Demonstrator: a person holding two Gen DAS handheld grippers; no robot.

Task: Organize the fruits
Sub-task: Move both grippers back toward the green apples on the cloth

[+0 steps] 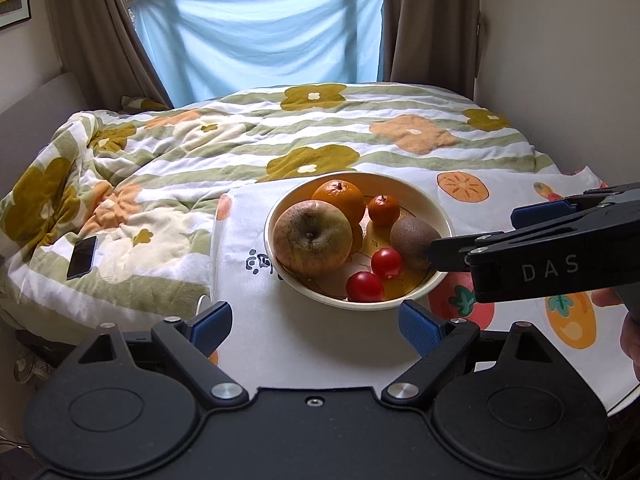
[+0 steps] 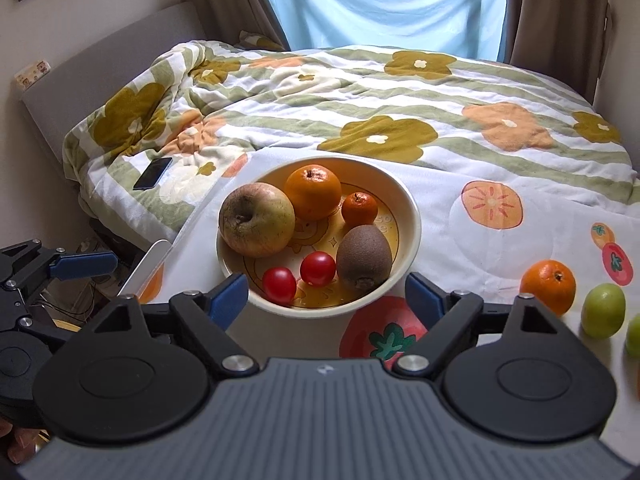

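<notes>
The bowl (image 2: 408, 216) sits mid-table and gathers the sorted fruit: apple (image 2: 256, 220) at 9 o'clock, kiwi (image 2: 364, 256) at 4. An orange (image 2: 547, 286) and green fruit (image 2: 603, 310) wait outside, at its 4 o'clock. The right claw (image 2: 326, 296) is spread empty at the rim, probably free to fetch them; the left claw (image 1: 312, 324) is spread too.
</notes>
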